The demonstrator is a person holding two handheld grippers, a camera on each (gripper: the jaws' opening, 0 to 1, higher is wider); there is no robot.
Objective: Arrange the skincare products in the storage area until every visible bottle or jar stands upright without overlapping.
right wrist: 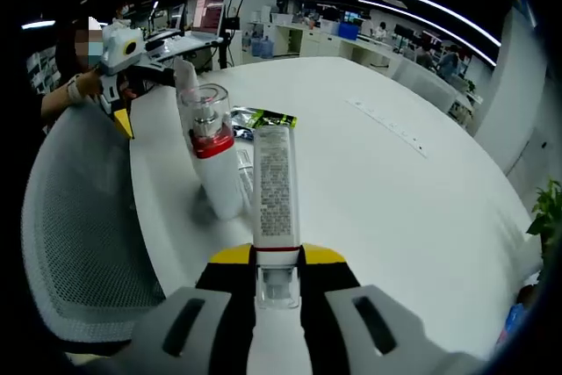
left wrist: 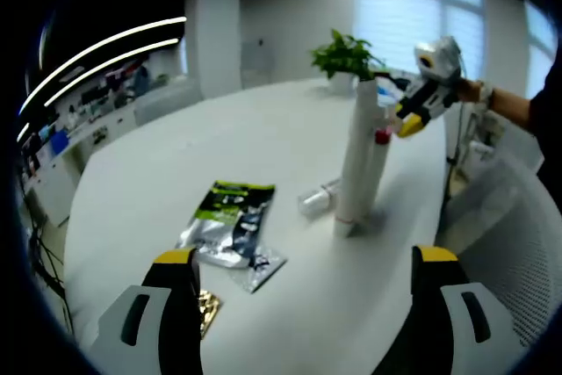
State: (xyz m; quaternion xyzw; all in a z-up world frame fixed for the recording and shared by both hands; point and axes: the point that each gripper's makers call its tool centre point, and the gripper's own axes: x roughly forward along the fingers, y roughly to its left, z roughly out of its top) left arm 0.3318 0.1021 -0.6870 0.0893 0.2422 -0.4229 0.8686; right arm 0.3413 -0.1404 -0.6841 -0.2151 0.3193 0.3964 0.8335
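Observation:
A tall white tube [left wrist: 358, 160] stands almost upright on the white table [left wrist: 176, 155], and my right gripper [left wrist: 413, 103] holds its top end. In the right gripper view the same printed tube [right wrist: 274, 186] runs forward from my right gripper [right wrist: 275, 261], whose jaws are shut on it. Close beside it stands a white bottle [right wrist: 218, 177] with a red collar and clear cap, whose collar [left wrist: 383, 135] peeks out behind the tube. A small clear bottle [left wrist: 318, 199] lies on its side. My left gripper [left wrist: 306, 263] hovers open over the near table, also seen held by a hand [right wrist: 118, 46].
A green, black and silver sachet [left wrist: 230, 221] lies flat left of the tube, also seen past the bottle [right wrist: 263, 118]. A small gold packet [left wrist: 209, 309] sits by my left jaw. A mesh chair [right wrist: 79, 217] stands at the table's edge. A potted plant [left wrist: 347, 54] is at the far side.

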